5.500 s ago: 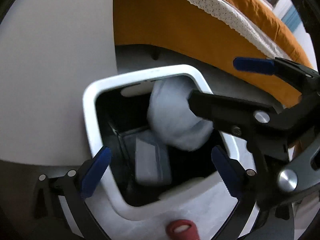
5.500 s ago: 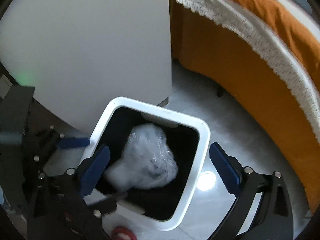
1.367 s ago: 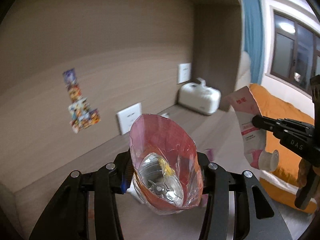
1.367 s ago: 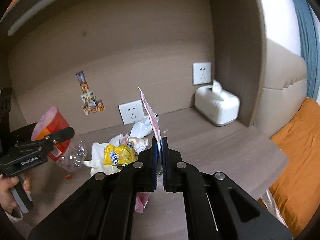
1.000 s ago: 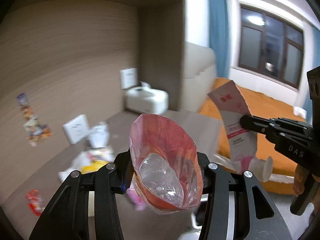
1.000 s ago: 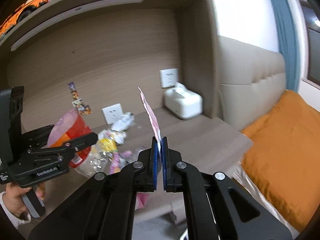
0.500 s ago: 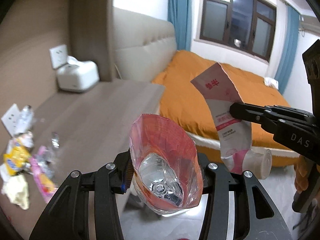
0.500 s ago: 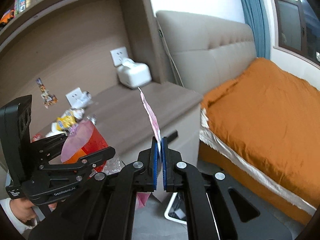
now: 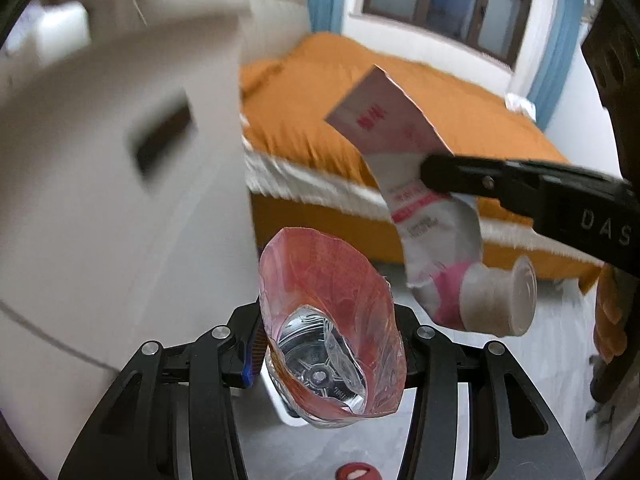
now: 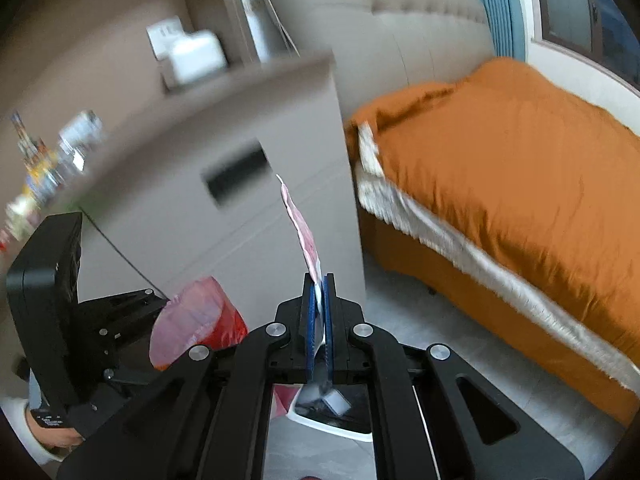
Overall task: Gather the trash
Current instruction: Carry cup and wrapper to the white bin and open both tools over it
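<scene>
Both tongs loaded: my left gripper [image 9: 332, 364] clamps 1 crushed red-labelled bottle [image 9: 332, 344] base-outward, my right gripper [image 10: 319, 320] pinches 1 pink pouch [image 9: 416, 208] by its flat middle, both carried toward the white bin [image 10: 332, 426] below, I judge.

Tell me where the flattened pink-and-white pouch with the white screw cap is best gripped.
Grip the pink-and-white pouch across its flat mid-body, above the white screw cap, coming in edge-on. The panel is thin there, while the cap end is bulky and hangs down. The right hand-held gripper pinches it that way.
</scene>
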Demonstrator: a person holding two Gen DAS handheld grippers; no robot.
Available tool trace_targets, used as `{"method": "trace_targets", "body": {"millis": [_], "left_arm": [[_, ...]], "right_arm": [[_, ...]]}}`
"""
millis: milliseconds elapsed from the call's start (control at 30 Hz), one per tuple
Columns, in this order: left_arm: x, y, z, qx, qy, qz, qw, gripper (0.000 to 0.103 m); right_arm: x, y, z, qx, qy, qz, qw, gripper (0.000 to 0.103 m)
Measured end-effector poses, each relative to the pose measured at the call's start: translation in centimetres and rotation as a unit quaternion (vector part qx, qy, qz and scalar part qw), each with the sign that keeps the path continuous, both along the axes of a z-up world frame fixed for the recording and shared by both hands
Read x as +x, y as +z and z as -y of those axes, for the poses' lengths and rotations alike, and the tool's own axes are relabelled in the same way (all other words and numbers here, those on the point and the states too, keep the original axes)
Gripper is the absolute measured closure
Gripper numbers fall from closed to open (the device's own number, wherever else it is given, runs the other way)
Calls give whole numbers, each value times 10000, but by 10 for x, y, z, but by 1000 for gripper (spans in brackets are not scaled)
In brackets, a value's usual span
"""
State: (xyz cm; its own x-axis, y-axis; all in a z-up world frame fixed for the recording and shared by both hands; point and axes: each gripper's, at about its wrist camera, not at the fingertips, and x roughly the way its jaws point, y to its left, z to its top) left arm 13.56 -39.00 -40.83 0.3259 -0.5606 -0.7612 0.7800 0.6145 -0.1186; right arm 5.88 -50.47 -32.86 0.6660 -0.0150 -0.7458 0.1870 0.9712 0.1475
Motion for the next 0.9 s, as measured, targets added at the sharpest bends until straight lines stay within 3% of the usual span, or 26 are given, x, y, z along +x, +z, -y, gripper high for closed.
{"method": "trace_targets", "body": {"millis": [267,367,467,500,533,567,600,900], "left_arm": [[6,-166,23,371,-273,-679,9966,56],[6,-210,25,504,-331,-738,9955,56],[7,-240,26,565,-318,-743,9951,54],[7,-246,24,582,-310,-680,9955,43],[7,-250,25,636,-331,-675,9951,6],[6,-254,25,692,-296,-590,9954,6],[5,-256,25,664,-346,-533,9958,5],[9,-243,21,773,-329,-360,9958,5]], "right_arm": [[2,-158,20,71,-29,-595,9982,98],[3,-209,21,44,2,-779,9969,98],[4,-242,17,-19,125,-891,9959,97],[5,-251,16,-32,209,-968,9951,95],[7,-257,16,-91,254,-1050,9941,72],[5,-261,16,-203,211,-1022,9943,22],[4,-261,17,-235,159,-940,9952,2],[7,-241,34,-121,27,-743,9972,4]]}}
